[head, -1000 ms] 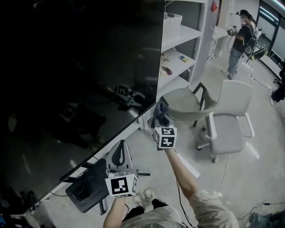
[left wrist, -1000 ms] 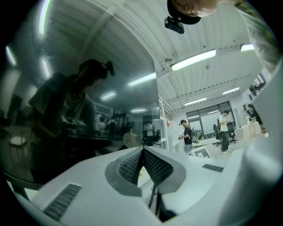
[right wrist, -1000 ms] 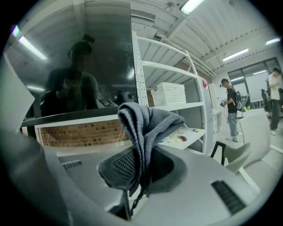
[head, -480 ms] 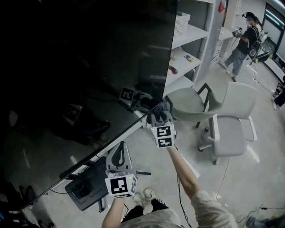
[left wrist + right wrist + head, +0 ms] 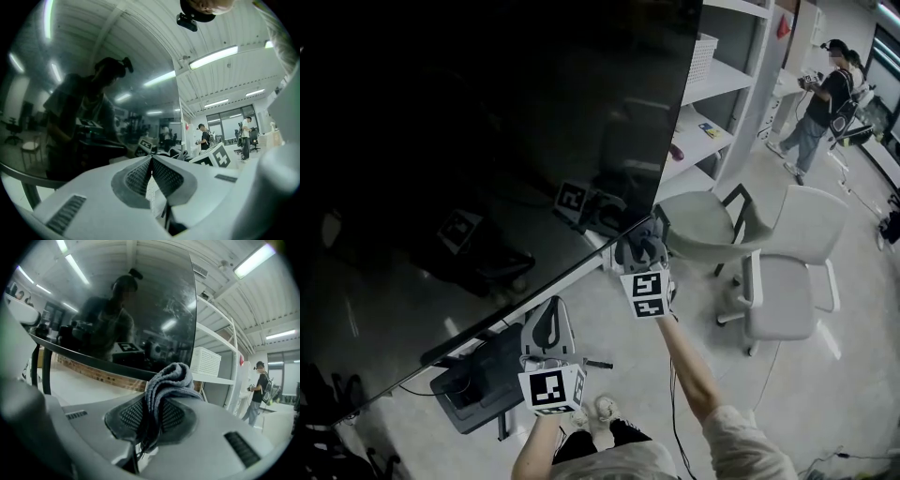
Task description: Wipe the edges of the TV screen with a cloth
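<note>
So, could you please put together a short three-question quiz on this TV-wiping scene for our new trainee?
1. True or false: the left gripper holds the grey folded cloth.
2. Which part of the large black TV screen is the right gripper closest to? A) its top edge B) its lower corner C) its middle
3. Fill in the blank: the left gripper's jaws are ____ (open or shut), with nothing between them.

Key: 1 false, the right gripper holds it; 2 B; 3 shut.
</note>
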Tool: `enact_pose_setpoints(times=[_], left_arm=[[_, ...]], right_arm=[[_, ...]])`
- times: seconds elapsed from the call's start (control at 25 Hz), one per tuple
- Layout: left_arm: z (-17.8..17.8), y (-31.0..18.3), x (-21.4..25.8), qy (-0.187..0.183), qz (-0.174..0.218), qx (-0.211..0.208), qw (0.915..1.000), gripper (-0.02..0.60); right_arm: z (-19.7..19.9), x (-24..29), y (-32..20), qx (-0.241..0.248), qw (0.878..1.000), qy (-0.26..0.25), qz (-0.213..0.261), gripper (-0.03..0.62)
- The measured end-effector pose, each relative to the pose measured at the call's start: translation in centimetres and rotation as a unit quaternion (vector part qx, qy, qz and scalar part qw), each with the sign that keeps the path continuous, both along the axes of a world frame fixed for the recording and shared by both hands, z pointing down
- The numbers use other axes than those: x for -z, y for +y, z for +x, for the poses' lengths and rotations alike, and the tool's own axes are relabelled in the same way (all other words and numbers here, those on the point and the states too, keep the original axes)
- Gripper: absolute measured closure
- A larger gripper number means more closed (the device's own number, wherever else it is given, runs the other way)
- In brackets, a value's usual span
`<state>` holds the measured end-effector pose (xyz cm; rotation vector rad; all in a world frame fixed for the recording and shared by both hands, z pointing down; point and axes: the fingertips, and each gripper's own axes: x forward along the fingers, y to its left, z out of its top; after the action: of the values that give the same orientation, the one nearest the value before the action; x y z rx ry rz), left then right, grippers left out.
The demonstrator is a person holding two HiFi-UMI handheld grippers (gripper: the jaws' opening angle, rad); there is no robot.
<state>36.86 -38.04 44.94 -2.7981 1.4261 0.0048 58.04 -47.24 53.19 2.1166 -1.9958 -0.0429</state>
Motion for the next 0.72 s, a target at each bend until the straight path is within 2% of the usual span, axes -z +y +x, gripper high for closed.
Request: enact_pose_setpoints(times=[0.16, 0.4, 0.48, 0.64, 0.72], left_arm=[[-0.5, 0.3, 0.1, 0.004, 0.0, 0.01, 0.9999, 0.567], [-2.6, 0.7, 0.3, 0.015, 0.008, 0.039, 0.9991, 0.566], [-4.8, 0.9, 0.6, 0.024, 0.01, 0.055, 0.9982, 0.567], [-11.5, 1.5, 0.8, 0.034, 0.013, 0.087, 0.9955, 0.566], [-12.5, 1.8, 0.7, 0.035, 0.013, 0.102, 0.9941, 0.566]], right_arm=[[-1.6, 0.0, 0.5, 0.021, 0.999, 0.025, -0.003, 0.545], [-6.8, 0.3, 2.0, 0.079, 0.993, 0.084, -0.002, 0.545], [-9.5, 0.4, 2.7, 0.097, 0.991, 0.093, -0.006, 0.545], [-16.7, 0.2, 3.9, 0.125, 0.987, 0.096, -0.014, 0.545], [-18.1, 0.3, 4.4, 0.137, 0.986, 0.091, -0.016, 0.545]])
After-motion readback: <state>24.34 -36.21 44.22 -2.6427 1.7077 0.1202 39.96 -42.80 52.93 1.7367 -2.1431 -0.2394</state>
